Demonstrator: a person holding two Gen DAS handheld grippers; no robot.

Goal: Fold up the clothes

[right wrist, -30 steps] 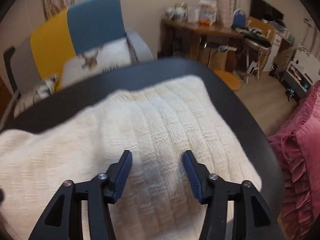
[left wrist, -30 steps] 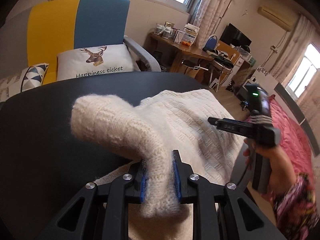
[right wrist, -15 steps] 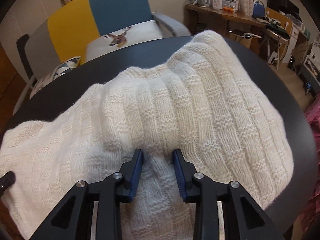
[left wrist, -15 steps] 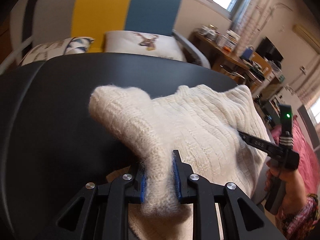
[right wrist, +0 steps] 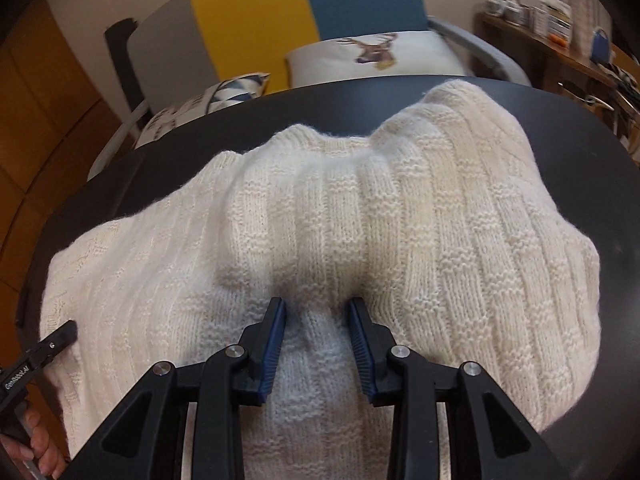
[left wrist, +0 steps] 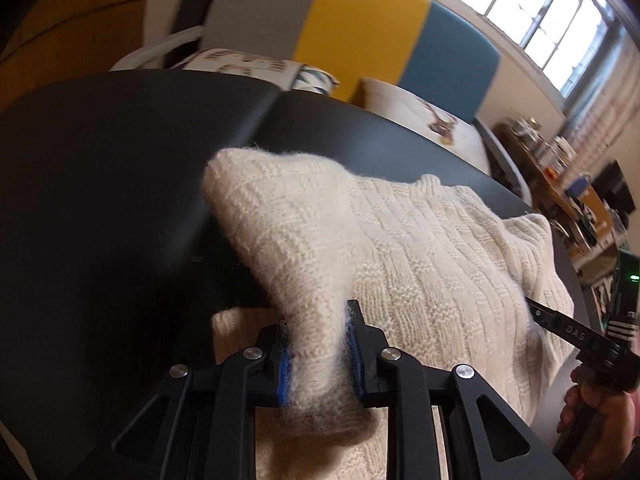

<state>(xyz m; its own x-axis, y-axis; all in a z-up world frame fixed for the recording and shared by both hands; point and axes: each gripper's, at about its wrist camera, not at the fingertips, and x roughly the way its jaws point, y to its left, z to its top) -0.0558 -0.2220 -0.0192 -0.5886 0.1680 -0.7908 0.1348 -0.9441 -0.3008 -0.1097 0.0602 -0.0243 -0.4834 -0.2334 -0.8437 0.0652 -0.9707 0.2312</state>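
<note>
Our left fingers [left wrist: 282, 356] are clamped on a thick fold of the cream knit sweater [left wrist: 432, 264], the wool bulging up between the blue pads and spilling out below them. We hold that fold raised, so it arcs away from the left gripper [left wrist: 318, 356] to a rounded corner that stands clear above the black table [left wrist: 100, 200]. Our right gripper [right wrist: 316, 344] pinches a ridge of the same sweater, jaws pulled in on the bunched knit, with creases running out from the pinch.

The sweater lies spread across most of the table's near half. In the right wrist view its ribbed neckline [right wrist: 316, 134] sits at the far edge of the cloth, and a mound of fabric rises to the right of it. Bare black tabletop rings the sweater on the far side and to the right.

In the left wrist view we see the right gripper's tip against the sweater's right edge, with the hand [left wrist: 596, 408] that holds it low at the frame's edge. In the right wrist view the left gripper's black tip pokes in at lower left, touching the cloth.

Beyond the table stands a grey, yellow and blue sofa [right wrist: 248, 20] with a deer cushion [right wrist: 372, 56].
</note>
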